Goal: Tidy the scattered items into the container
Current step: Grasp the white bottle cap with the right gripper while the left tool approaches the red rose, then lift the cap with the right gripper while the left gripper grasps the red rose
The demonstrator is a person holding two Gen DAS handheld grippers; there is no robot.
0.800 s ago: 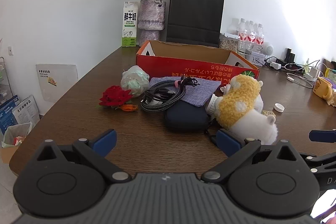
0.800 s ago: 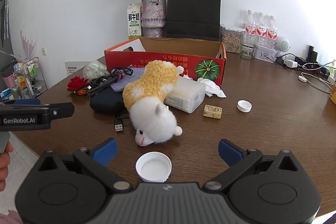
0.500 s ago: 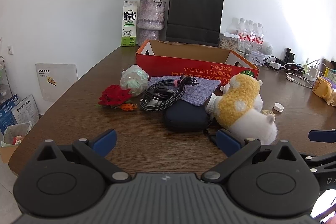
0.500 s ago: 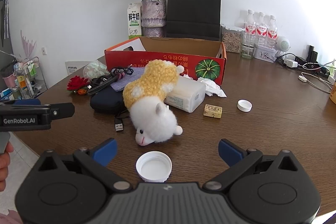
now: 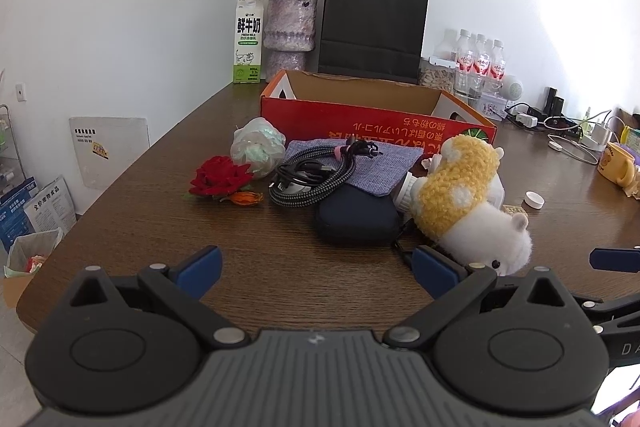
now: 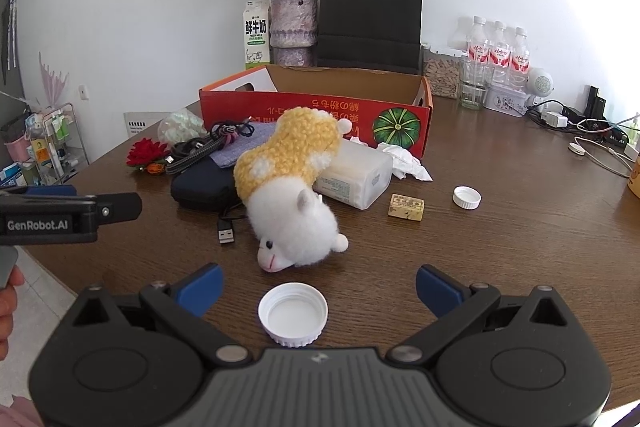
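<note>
A red cardboard box stands open on the brown table. In front of it lie a yellow-and-white plush alpaca, a dark blue case, a coiled black cable, a grey cloth pouch, a red fabric rose and a plastic-wrapped bundle. My left gripper is open and empty, short of the case. My right gripper is open, with a large white cap lying on the table between its fingers, untouched.
A clear plastic tub, crumpled tissue, a small yellow block and a small white cap lie right of the alpaca. A vase, milk carton, black paper bag, water bottles and chargers line the far edge.
</note>
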